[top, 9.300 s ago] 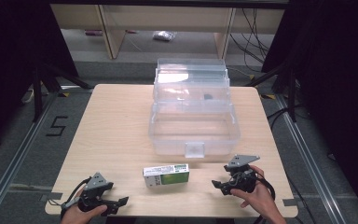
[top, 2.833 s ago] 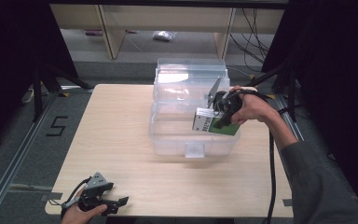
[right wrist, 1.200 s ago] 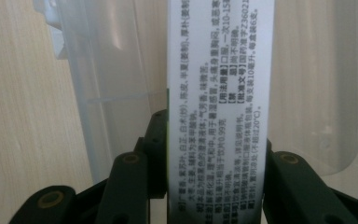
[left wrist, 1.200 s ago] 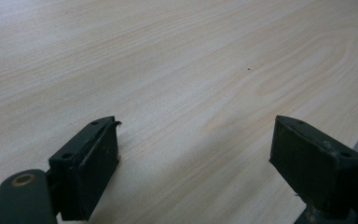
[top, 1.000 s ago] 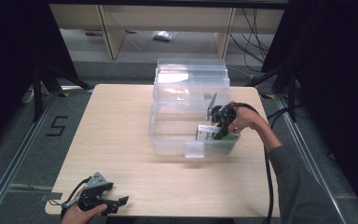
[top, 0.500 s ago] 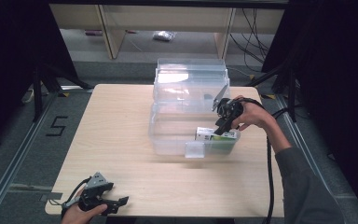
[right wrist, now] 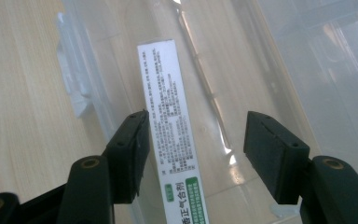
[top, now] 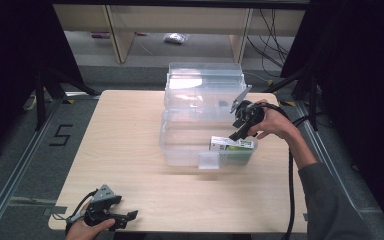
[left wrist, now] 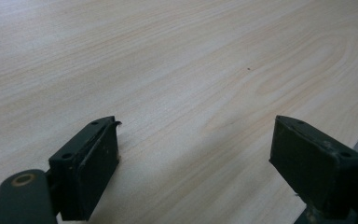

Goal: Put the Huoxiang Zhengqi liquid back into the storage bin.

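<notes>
Clear plastic makes up the big bin [top: 205,120] standing in the middle of the tabletop [top: 125,145], with its lid up at the far side. Inside the bin, close to its near wall and toward the right end, sits the white and green box [top: 232,144]. Your right gripper [top: 240,127] hangs just over that box, above the bin's right end. In the right gripper view its jaws are spread wide, one on each side of the box [right wrist: 170,126], and they do not squeeze it. The box's printed side faces up at you.

Your left gripper [top: 117,216] rests well apart from the bin, at the near left corner of the tabletop. In the left gripper view its jaws are wide apart too, with bare wood [left wrist: 182,84] between them.
</notes>
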{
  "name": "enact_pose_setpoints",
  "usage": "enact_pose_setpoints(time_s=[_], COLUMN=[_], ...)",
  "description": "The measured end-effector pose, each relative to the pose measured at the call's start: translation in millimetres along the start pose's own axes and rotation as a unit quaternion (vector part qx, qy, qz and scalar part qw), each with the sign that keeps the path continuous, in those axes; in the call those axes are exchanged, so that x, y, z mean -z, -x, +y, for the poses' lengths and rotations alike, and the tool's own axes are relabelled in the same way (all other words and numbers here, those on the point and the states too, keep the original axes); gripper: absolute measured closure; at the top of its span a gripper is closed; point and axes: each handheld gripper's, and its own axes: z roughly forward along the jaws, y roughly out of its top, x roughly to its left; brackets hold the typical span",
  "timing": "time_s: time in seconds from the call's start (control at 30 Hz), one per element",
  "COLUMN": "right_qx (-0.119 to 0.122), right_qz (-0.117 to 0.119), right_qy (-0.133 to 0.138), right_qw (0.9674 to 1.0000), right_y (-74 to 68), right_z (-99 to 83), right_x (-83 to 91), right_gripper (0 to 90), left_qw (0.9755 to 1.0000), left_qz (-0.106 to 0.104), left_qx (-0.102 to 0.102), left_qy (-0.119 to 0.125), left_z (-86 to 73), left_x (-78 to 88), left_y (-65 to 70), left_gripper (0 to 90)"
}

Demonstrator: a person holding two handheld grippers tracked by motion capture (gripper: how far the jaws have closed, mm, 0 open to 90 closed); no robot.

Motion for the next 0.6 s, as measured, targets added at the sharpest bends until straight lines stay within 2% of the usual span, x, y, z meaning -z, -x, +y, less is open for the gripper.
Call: enact_pose_setpoints(time_s=[0.07, 0.1, 0.17, 0.23, 0.27, 0.4, 0.43, 0.6], right_qx=[-0.001, -0.002, -0.008, -0.014, -0.01, -0.02, -0.008, -0.033], right_qz=[-0.001, 0.0, 0.003, -0.003, -0.004, -0.003, -0.005, -0.001], right_qy=[0.002, 0.002, 0.001, 0.009, 0.01, 0.01, 0.012, 0.026], right_qw=[1.0, 1.0, 1.0, 0.9999, 0.9999, 0.9997, 0.9999, 0.9991], right_y=[-1.2, -1.8, -3.6, -4.7, -5.0, -7.7, -6.8, -8.8], right_z=[1.3, 1.7, 2.6, 3.0, 3.2, 2.8, 2.8, -0.5], right_x=[0.2, 0.0, 1.2, 2.1, 2.9, 4.5, 4.6, 6.0], right_gripper=[41.0, 41.0, 40.9, 40.5, 40.4, 39.4, 39.0, 37.1], left_qw=[1.0, 1.0, 1.0, 1.0, 1.0, 0.9999, 0.9999, 0.9999], left_qz=[-0.001, -0.001, -0.001, -0.001, -0.001, -0.001, -0.001, 0.0], left_qx=[-0.001, 0.005, -0.001, 0.005, -0.001, 0.006, 0.007, 0.007], left_qy=[0.001, 0.006, -0.001, 0.008, 0.0, 0.009, 0.009, 0.009], left_z=[0.0, -0.1, 0.1, -0.2, 0.1, -0.2, -0.2, -0.2], left_x=[-0.1, -1.1, 0.1, -1.0, 0.0, -1.2, -1.1, -1.2], left_y=[0.1, 1.2, 0.0, 1.0, 0.0, 1.3, 1.3, 1.2], left_gripper=[14.8, 14.8, 14.9, 14.8, 14.8, 14.8, 14.8, 14.8])
